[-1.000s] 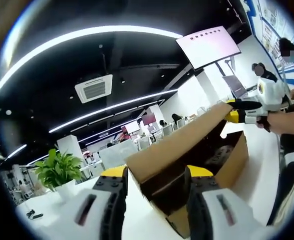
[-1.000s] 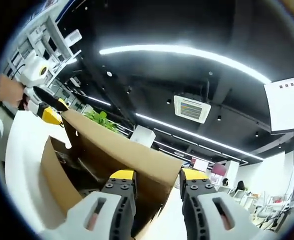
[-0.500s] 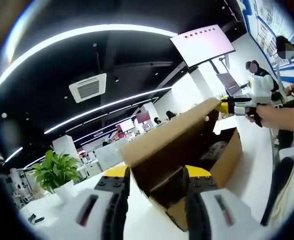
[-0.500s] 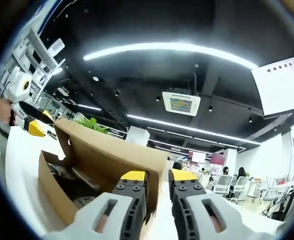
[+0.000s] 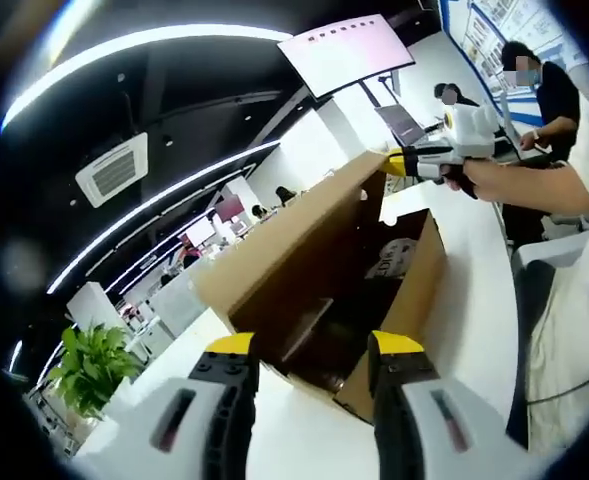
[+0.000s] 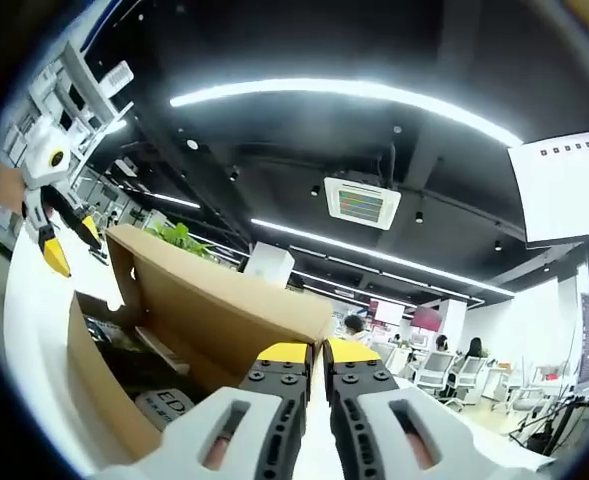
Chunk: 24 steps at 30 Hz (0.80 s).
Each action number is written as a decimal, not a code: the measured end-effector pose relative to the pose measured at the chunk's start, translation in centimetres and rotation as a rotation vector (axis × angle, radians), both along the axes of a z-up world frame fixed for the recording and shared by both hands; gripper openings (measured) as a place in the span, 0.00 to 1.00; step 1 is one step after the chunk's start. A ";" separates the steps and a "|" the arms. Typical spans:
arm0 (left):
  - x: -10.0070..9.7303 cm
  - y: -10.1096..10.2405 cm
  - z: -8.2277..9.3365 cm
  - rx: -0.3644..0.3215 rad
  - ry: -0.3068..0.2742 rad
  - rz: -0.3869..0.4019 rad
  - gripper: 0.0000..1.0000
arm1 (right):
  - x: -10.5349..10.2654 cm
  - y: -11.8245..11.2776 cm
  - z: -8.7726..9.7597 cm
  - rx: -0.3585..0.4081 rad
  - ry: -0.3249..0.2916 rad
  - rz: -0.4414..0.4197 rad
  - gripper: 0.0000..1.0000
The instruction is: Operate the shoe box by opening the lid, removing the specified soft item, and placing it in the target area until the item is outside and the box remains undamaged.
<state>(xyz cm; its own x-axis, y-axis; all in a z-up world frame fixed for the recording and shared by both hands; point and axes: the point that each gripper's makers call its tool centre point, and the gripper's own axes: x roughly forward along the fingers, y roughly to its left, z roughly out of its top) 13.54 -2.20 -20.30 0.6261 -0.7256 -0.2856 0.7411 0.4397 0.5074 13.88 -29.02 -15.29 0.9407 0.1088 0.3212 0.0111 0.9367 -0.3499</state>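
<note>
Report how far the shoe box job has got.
Done: the lid stands raised, the shoe box open. In hand: the right gripper pinches the lid's edge; the left gripper is open, off the box. Left: nothing is lifted out; contents remain inside.

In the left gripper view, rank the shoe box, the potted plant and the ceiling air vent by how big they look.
1. shoe box, largest by far.
2. and 3. potted plant and ceiling air vent look about alike; they sit at different distances, so I won't rank them.

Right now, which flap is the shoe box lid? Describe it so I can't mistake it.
On the white table sits the open cardboard shoe box. The lid is its one tall brown panel, raised along the far side above the dark interior, with the right gripper at its end corner; the other walls are low.
</note>
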 end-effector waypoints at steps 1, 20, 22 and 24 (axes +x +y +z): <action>-0.1 -0.3 0.1 -0.027 0.035 -0.012 0.58 | 0.0 0.0 0.0 0.009 0.003 0.003 0.03; -1.2 -1.1 -3.5 0.274 0.252 -0.265 0.15 | 0.0 -0.2 -0.2 0.225 0.017 -0.017 0.01; -0.2 -1.0 -3.8 0.328 0.184 -0.250 0.18 | 0.0 -0.1 -0.2 0.192 0.007 -0.050 0.01; -0.2 -1.1 -4.6 0.354 0.206 -0.252 0.21 | 0.0 -0.1 0.0 0.124 0.004 -0.069 0.01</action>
